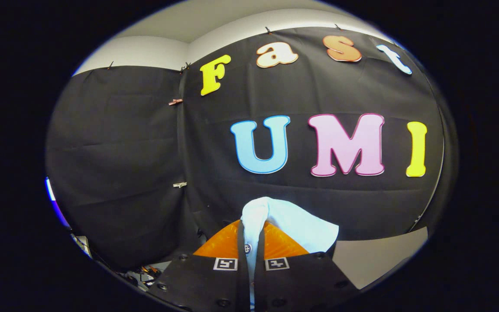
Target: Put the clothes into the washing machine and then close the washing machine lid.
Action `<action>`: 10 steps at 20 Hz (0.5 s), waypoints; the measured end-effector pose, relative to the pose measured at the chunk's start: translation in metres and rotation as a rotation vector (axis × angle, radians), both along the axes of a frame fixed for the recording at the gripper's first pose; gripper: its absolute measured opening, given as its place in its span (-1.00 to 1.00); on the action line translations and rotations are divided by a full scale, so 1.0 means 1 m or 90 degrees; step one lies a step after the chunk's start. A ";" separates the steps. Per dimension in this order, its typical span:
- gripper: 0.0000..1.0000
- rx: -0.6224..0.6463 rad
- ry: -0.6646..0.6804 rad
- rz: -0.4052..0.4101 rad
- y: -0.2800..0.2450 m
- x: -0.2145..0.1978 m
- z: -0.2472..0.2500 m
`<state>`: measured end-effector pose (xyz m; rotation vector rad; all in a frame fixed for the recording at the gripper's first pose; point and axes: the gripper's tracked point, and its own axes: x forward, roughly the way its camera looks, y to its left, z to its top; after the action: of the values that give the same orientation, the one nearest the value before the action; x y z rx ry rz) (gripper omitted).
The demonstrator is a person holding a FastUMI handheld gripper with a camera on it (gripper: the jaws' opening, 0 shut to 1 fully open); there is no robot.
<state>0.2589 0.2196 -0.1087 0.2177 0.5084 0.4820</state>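
black cloth hangs behind everything, with a pale table edge (379, 255) at about four o'clock from the fingers. the gripper (251, 242) is pressed together on a pale blue garment (288, 219), its buttoned edge running down between both fingers and the loose cloth flopping over toward two o'clock. the hold looks thin, on one fold only, so a quick swing could let it slide free. the hanging part could also snag on the way to the washing machine.
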 end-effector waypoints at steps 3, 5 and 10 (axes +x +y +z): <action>-0.83 0.007 0.012 0.036 0.031 0.013 -0.030; -0.83 0.009 0.022 0.051 0.047 0.019 -0.050; -0.83 -0.015 0.050 0.092 0.074 0.028 -0.110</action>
<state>0.2865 0.2935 -0.2191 0.1783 0.6082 0.6099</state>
